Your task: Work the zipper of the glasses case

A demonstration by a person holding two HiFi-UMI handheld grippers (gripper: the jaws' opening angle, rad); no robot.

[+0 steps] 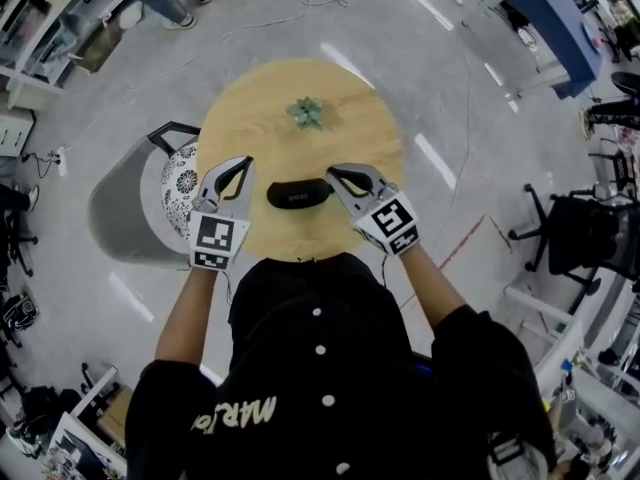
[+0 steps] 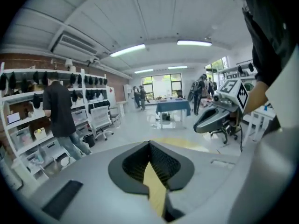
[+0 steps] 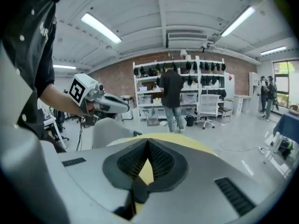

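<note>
Left gripper (image 1: 238, 168) is closed all the way, nothing in it. The black glasses case (image 1: 298, 195) lies on the round table (image 1: 255, 108), between both jaw tips, held by neither. Right gripper (image 1: 338, 176) is closed too, empty.

A black, oblong glasses case (image 1: 299, 194) lies flat and crosswise near the front edge of the round wooden worktop (image 1: 260, 108) — untouched.
</note>
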